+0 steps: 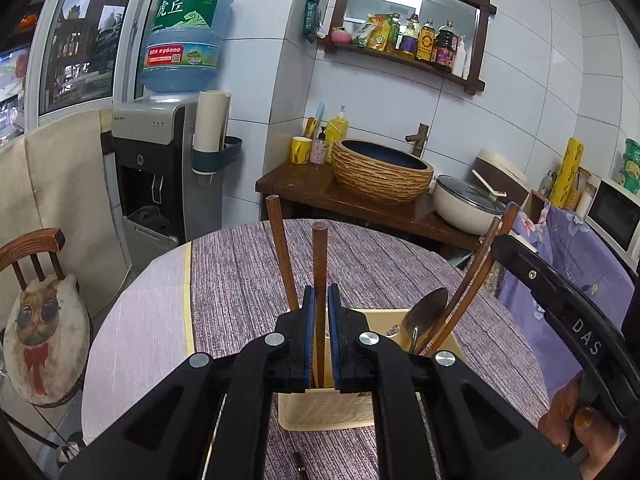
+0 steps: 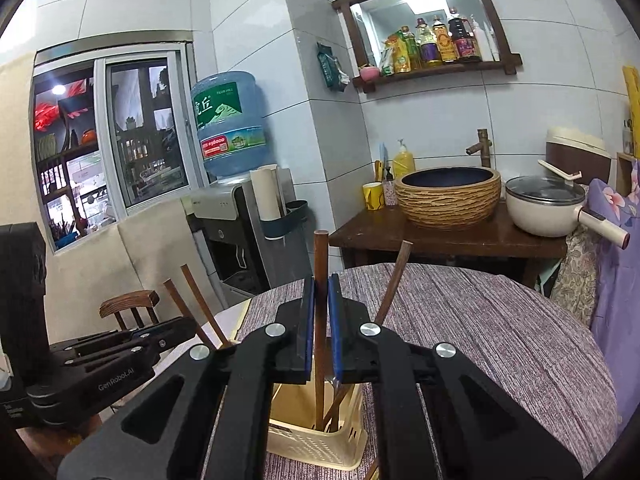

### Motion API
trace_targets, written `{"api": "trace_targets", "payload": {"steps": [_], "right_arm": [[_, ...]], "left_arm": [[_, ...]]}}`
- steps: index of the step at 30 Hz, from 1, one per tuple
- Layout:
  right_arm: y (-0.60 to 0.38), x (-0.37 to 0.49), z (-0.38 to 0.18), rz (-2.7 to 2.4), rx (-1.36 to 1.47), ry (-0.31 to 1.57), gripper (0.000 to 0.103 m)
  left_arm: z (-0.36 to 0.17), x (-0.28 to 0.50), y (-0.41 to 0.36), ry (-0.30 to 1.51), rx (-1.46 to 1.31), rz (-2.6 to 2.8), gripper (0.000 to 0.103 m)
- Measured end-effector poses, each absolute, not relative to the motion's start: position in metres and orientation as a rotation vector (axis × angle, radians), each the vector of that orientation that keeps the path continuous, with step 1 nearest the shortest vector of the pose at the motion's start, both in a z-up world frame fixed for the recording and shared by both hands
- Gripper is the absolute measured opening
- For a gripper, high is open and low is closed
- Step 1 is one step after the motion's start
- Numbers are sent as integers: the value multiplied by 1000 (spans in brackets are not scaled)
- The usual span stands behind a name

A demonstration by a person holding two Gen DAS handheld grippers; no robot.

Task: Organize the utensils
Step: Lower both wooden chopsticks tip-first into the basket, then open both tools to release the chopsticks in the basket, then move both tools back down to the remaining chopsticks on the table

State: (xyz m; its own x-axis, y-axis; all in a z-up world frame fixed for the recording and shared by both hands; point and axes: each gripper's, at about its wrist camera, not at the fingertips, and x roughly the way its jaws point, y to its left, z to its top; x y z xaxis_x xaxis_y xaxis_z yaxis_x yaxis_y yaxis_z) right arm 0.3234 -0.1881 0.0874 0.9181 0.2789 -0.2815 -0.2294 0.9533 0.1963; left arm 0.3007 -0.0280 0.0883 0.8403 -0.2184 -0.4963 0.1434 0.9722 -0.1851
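Note:
My left gripper (image 1: pixel 320 292) is shut on a brown wooden chopstick (image 1: pixel 319 252) that stands upright with its lower end inside the cream utensil basket (image 1: pixel 328 412). In the basket a second chopstick (image 1: pixel 280 248) leans left, and a metal spoon (image 1: pixel 426 312) and two more sticks (image 1: pixel 476 272) lean right. In the right wrist view my right gripper (image 2: pixel 321 282) is shut on another upright chopstick (image 2: pixel 320 256), its tip down in the same basket (image 2: pixel 316 444). A further chopstick (image 2: pixel 394 280) leans right. The left gripper (image 2: pixel 188 326) shows at the left.
The basket stands on a round table with a purple striped cloth (image 1: pixel 240 280). A wooden chair with a cat cushion (image 1: pixel 44 320) is at the left. Behind are a water dispenser (image 1: pixel 160 176), a dark side table with a woven basin (image 1: pixel 380 172) and a lidded pot (image 1: pixel 468 204).

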Motion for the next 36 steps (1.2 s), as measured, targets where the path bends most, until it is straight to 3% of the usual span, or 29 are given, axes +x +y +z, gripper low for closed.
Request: {"api": "trace_targets", "payload": {"steps": [2, 3, 4, 6, 10, 12, 18, 29, 36], "right_arm": [[-188, 321, 88, 261, 149, 301, 12], [-189, 319, 88, 260, 148, 294, 23], [-191, 316, 88, 263, 158, 283, 43], [-196, 309, 89, 260, 181, 265, 56], [-197, 290, 89, 244, 153, 250, 56], [-195, 277, 87, 235, 128, 256, 56], [-194, 251, 66, 214, 80, 324, 63], [-198, 248, -20, 127, 45, 630, 64], [-200, 248, -70, 60, 38, 781, 64]], "left_arm": [[91, 298, -27, 530, -148, -196, 9], [93, 294, -27, 522, -145, -197, 15], [95, 289, -27, 508, -143, -199, 20], [98, 278, -24, 481, -152, -200, 45], [97, 252, -20, 441, -151, -194, 57], [93, 241, -18, 433, -149, -181, 70], [67, 225, -9, 485, -140, -139, 79], [-14, 220, -1, 722, -127, -76, 78], [-45, 212, 3, 807, -126, -43, 65]]}}
